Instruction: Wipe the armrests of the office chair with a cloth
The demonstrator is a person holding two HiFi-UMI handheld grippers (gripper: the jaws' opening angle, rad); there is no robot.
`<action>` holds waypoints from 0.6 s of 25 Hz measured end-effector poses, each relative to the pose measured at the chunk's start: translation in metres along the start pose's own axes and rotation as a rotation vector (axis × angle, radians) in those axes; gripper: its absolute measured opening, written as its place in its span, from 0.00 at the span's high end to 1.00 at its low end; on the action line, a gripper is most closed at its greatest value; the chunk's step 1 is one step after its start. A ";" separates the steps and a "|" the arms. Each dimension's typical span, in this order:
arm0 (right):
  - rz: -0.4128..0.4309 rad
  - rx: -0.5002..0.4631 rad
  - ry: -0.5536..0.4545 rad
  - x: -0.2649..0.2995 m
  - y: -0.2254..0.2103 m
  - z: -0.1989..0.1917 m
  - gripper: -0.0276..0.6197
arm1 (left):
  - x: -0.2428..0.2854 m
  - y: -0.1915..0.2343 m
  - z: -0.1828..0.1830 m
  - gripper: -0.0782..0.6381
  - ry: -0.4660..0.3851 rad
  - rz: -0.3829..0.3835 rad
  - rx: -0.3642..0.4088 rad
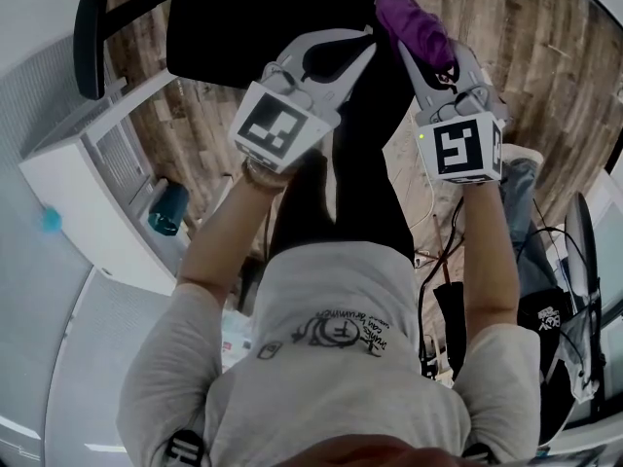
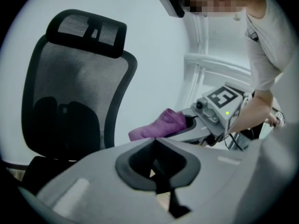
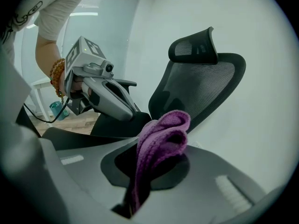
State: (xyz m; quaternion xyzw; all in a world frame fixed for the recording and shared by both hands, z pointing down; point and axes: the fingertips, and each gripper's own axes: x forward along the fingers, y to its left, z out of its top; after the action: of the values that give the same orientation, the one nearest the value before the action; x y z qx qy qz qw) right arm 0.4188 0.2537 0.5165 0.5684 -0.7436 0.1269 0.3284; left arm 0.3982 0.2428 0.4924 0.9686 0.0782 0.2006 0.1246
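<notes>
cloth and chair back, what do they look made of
Cloth: purple, soft and matte, likely microfibre or terry; ribbed, looped pile shows. Chair back: black mesh, see-through weave, in a smooth frame, probably plastic.

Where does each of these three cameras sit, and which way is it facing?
Head view: on the person's head, facing steeply down; shows shirt, forearms, left gripper, and right gripper holding the purple cloth.
Left gripper view: rides that gripper, looks along its closed, empty jaws toward the office chair; the person's shirt shows.
Right gripper view: rides that gripper, looks past the clamped cloth at the chair; the left forearm shows.
Shared: both gripper views show the chair's back and the other gripper.
</notes>
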 end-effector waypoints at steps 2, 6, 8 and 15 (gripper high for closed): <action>0.010 0.007 0.002 -0.004 0.009 -0.001 0.92 | -0.003 -0.005 0.001 0.89 0.002 -0.001 0.009; 0.030 0.014 0.007 -0.010 0.030 -0.002 0.92 | -0.012 -0.016 0.003 0.89 0.002 0.000 0.023; 0.037 0.029 0.002 -0.009 0.031 -0.003 0.92 | -0.010 -0.015 0.003 0.89 0.008 0.006 0.025; 0.071 0.065 -0.006 -0.004 0.033 -0.002 0.92 | -0.012 -0.015 0.002 0.89 0.017 0.013 0.026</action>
State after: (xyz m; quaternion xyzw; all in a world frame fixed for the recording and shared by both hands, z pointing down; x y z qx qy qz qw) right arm 0.3896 0.2689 0.5214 0.5525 -0.7597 0.1611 0.3028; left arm 0.3865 0.2539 0.4817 0.9688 0.0759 0.2086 0.1100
